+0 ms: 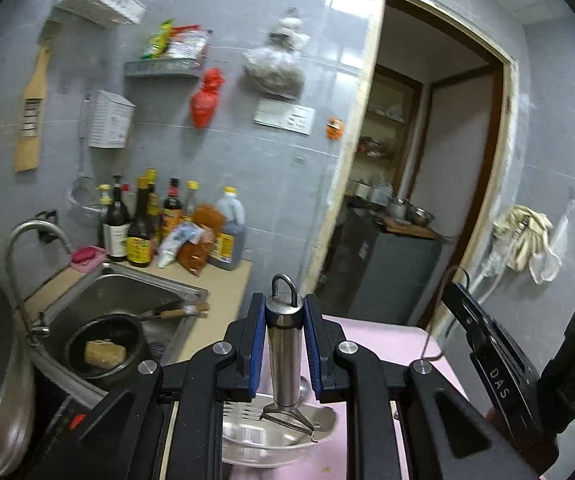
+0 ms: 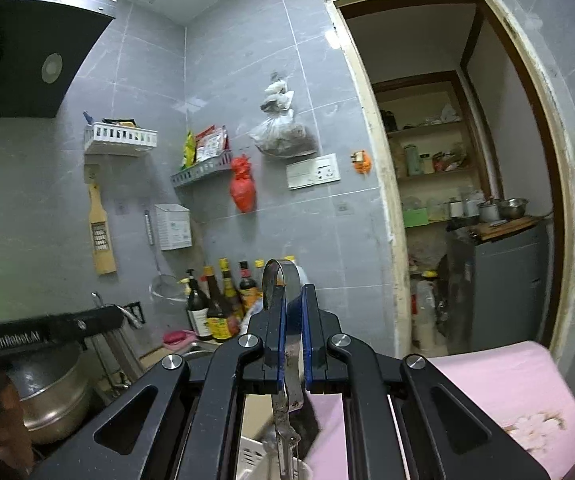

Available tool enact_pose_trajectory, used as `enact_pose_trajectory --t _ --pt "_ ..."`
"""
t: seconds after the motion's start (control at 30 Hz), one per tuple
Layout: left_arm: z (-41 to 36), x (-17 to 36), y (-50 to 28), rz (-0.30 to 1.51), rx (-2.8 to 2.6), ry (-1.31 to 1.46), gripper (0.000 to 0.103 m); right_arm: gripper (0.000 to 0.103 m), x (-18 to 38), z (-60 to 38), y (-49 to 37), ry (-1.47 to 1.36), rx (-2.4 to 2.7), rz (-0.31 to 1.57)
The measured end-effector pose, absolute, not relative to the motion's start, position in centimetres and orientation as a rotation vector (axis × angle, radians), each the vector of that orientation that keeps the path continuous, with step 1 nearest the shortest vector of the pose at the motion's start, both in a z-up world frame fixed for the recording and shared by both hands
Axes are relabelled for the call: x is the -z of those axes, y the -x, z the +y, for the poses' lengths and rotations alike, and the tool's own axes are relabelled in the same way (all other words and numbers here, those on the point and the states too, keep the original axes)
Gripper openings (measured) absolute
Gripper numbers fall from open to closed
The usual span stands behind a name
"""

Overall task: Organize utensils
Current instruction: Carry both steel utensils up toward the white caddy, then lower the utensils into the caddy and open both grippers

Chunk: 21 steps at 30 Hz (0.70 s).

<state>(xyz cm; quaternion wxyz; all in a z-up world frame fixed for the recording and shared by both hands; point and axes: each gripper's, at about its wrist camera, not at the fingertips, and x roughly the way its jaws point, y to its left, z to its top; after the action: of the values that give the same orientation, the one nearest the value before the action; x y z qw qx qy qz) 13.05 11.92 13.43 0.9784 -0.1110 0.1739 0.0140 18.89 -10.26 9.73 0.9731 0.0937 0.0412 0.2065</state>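
Observation:
My left gripper (image 1: 285, 308) is shut on the round steel handle of a slotted spatula (image 1: 284, 344). The handle's hanging loop points up past the blue pads (image 1: 261, 320). The spatula's blade hangs below, over a steel bowl (image 1: 279, 436) on the pink surface (image 1: 383, 340). My right gripper (image 2: 294, 300) is shut on a flat steel utensil handle (image 2: 283, 320) with a looped end on top. Its lower end hangs down toward a white container (image 2: 255, 460). The right gripper also shows at the right edge of the left wrist view (image 1: 487, 356).
A sink (image 1: 127, 292) holds a dark pot (image 1: 103, 344) at the left. Sauce bottles (image 1: 147, 224) line the counter by the tiled wall. Wall racks, a hanging grater (image 2: 101, 236) and a strainer (image 2: 159, 280) hang above. An open doorway (image 2: 467, 200) lies at the right.

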Motion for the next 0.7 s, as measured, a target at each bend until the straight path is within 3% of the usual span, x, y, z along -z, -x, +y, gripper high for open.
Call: enact_pose_trajectory --t 0.7 --pt "14.5 -7.4 -17.0 0.359 -0.179 0.162 0.017 0.006 0.3 -8.2 -24.6 -0.314 -0.441 0.145"
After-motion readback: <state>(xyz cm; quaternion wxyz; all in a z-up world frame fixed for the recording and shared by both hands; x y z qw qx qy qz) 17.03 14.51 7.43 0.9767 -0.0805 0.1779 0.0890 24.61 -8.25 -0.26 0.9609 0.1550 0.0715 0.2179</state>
